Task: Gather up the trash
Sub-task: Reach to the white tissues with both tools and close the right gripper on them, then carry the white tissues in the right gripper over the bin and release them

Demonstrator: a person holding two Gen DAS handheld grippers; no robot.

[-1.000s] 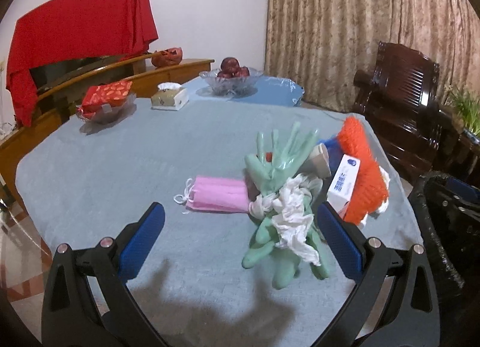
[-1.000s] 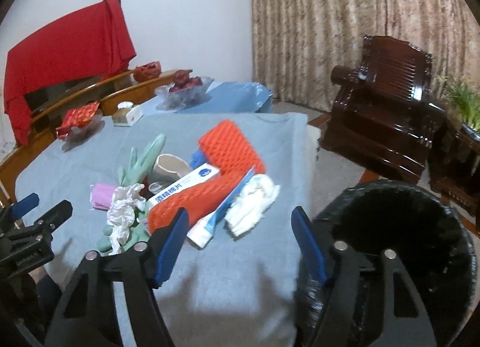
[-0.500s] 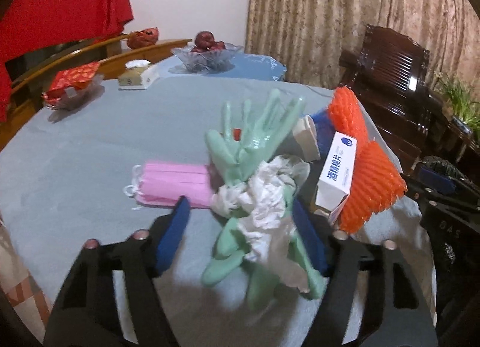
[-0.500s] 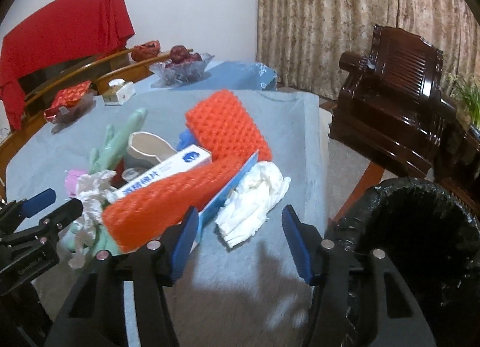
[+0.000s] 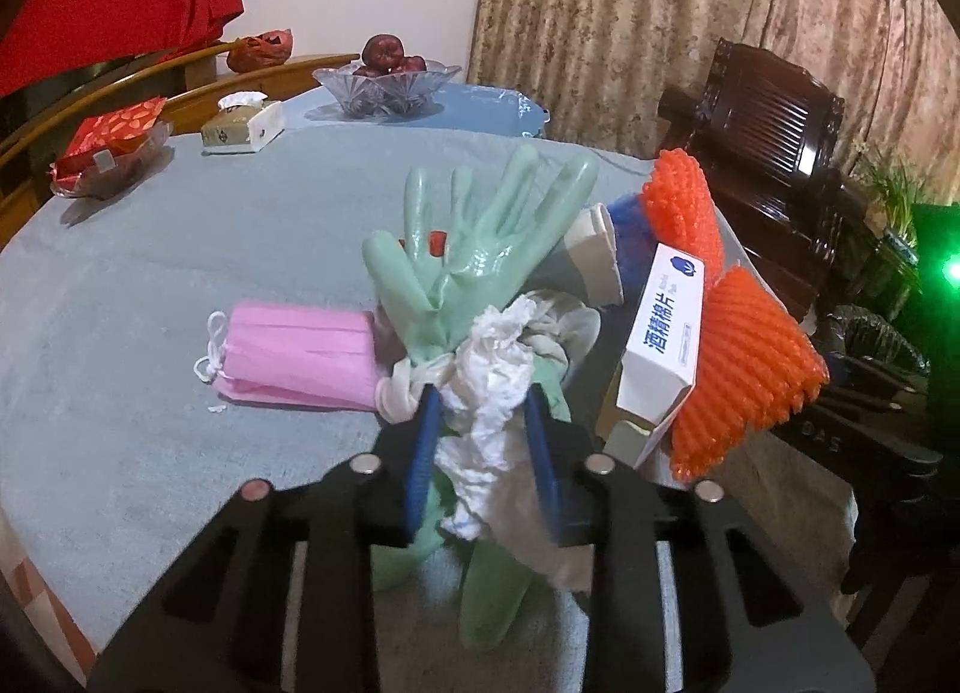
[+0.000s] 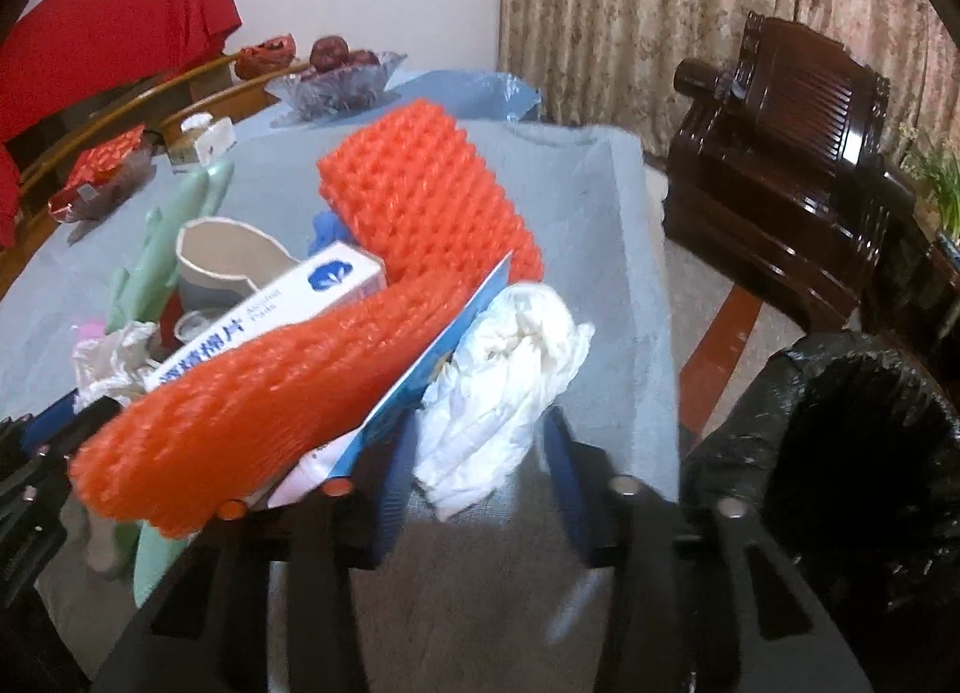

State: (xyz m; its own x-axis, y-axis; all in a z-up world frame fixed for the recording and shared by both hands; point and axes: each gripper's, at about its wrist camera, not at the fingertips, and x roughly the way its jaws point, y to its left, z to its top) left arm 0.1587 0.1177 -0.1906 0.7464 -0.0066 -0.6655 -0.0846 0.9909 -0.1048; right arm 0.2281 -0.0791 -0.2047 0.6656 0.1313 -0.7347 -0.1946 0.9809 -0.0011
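Grey cloth covers the surface (image 5: 150, 285), and nearly all the rubbish lies heaped on it: pink mask (image 5: 294, 354), green glove (image 5: 480, 255), paper cup (image 6: 228, 261), white box (image 5: 666, 333), orange foam netting (image 6: 420, 213). The left tongs (image 5: 483, 447) are clamped on crumpled tissue (image 5: 489, 387) beside the glove. The right tongs (image 6: 477, 486) stand apart around a white wad (image 6: 504, 381), seemingly not yet pinching it. The black-lined bin (image 6: 840, 453) waits just beside the surface; its dark inside hides any contents. Collecting looks barely begun.
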